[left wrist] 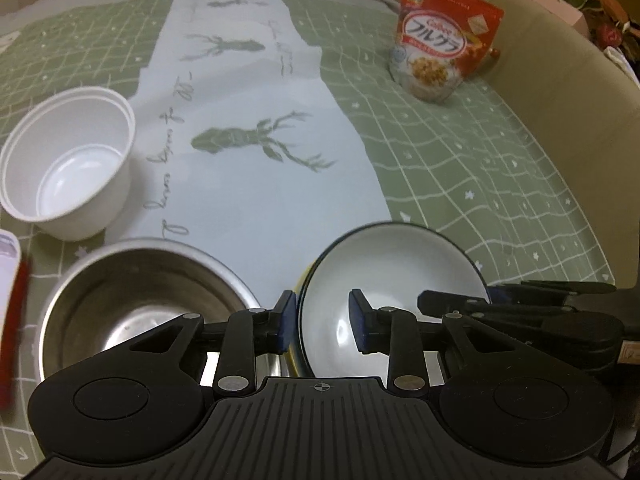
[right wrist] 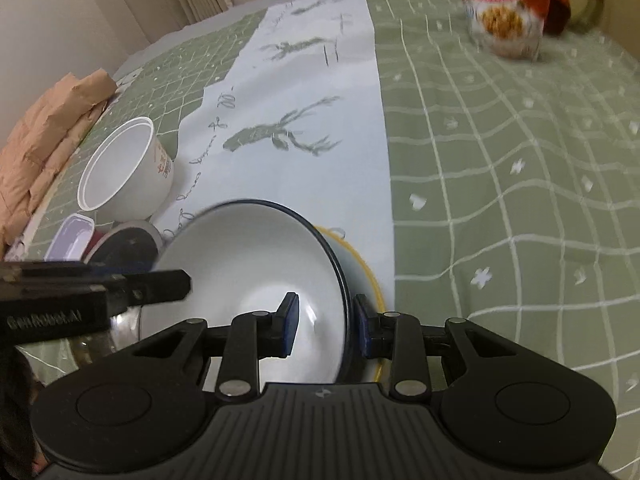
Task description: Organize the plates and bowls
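Note:
A white bowl with a dark rim (left wrist: 392, 264) (right wrist: 248, 256) sits tilted inside a yellow-rimmed bowl (right wrist: 362, 264) on the tablecloth. My left gripper (left wrist: 323, 320) straddles its left rim, one pad outside and one inside, shut on it. My right gripper (right wrist: 328, 324) is shut on the opposite rim, one pad inside the bowl and the other between it and the yellow rim. Each gripper's fingers (left wrist: 460, 306) (right wrist: 160, 284) show in the other's view. A steel bowl (left wrist: 132, 304) stands just left of them. Further left is a white plastic bowl (left wrist: 76, 168) (right wrist: 124, 168).
A red cereal bag (left wrist: 444, 44) (right wrist: 504, 12) stands at the far right of the green checked tablecloth (left wrist: 480, 160). Crumpled brown paper (right wrist: 48, 128) and a lavender-lidded box (right wrist: 72, 236) lie along the left edge. A red object (left wrist: 16, 320) is blurred at the left.

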`<control>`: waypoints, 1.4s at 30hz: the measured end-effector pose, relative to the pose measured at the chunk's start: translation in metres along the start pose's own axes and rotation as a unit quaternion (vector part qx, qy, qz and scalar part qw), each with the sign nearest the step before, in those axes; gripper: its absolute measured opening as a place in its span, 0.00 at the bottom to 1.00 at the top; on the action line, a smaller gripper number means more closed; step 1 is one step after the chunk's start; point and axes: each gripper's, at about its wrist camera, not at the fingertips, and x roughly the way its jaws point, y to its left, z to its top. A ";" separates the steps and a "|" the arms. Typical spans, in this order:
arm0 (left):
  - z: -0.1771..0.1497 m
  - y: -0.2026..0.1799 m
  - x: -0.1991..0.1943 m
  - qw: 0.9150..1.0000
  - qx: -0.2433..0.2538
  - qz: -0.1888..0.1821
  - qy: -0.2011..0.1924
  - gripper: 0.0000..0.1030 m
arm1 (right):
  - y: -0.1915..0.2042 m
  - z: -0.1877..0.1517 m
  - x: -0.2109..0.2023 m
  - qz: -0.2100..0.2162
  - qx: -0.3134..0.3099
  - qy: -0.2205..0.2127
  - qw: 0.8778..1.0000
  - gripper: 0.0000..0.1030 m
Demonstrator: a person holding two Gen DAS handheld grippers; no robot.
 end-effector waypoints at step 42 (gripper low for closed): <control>-0.015 0.006 -0.002 0.999 -0.018 -0.025 0.023 0.25 | -0.002 -0.013 -0.020 -0.015 0.011 -0.023 1.000 0.36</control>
